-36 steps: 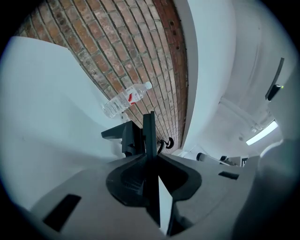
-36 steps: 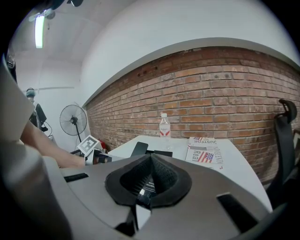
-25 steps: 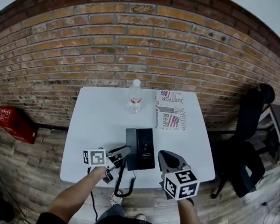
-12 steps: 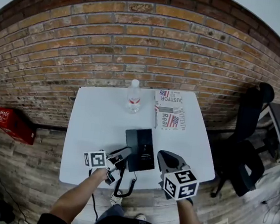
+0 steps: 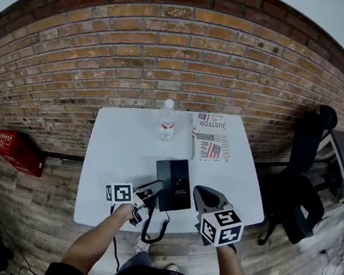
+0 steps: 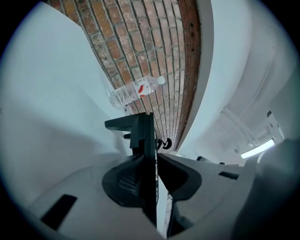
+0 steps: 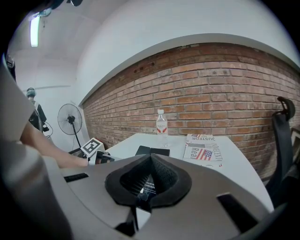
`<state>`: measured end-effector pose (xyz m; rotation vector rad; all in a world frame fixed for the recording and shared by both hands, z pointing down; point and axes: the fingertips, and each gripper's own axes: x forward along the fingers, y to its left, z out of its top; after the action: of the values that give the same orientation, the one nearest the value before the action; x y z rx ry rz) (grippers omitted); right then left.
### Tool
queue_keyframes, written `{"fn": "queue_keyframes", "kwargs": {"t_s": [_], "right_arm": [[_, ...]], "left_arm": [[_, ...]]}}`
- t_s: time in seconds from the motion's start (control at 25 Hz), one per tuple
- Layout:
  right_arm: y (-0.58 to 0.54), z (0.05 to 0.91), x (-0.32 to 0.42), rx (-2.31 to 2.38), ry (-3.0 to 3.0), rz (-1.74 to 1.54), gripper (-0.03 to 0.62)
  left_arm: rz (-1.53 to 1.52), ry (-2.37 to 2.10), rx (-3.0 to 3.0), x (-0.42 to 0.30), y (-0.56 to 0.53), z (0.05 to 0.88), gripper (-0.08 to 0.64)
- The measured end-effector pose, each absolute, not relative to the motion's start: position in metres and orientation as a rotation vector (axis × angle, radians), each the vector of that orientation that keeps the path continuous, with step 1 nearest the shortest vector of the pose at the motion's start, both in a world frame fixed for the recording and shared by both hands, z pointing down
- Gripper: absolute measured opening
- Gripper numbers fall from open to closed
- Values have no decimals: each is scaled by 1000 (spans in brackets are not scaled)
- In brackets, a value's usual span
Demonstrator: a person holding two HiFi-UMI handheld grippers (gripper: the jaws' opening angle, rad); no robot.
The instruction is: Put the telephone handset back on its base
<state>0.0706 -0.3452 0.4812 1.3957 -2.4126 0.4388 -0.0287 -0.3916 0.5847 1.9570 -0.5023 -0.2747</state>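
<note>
Left gripper (image 5: 145, 194) clamps the black handset (image 6: 144, 140) beside its base (image 5: 177, 184), ready to seat it; right gripper (image 5: 206, 196) hovers closed, empty.

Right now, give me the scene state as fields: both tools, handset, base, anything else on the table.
left tool: shut on handset
right tool: shut, empty, by the base's right side
handset position: off the base, held beside its left edge
base: black, flat on the white table, toward the front
cord: coiled, hanging past the table's front edge
other: water bottle upright, newspaper flat, both at the back near the brick wall
</note>
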Motion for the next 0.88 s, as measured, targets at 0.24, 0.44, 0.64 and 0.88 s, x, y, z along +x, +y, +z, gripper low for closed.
{"fn": "queue_keyframes", "kwargs": {"t_s": [0.24,0.44,0.64,0.88], "right_arm": [[-344,480,70,1399,-2418,435,2],[-341,478,69,1396,-2429,428,2],[-335,472,68,1385,-2450,416,2],[-326,462,68,1359,-2482,381,2]], "left_arm": [[-253,-549,1965,-31,-392,585,110],[-239,-607,1993,-40,-394,582,110],[-198,-670,2040,-51,-391,571,110],[-111,-776,2195,-64,-380,537,110]]}}
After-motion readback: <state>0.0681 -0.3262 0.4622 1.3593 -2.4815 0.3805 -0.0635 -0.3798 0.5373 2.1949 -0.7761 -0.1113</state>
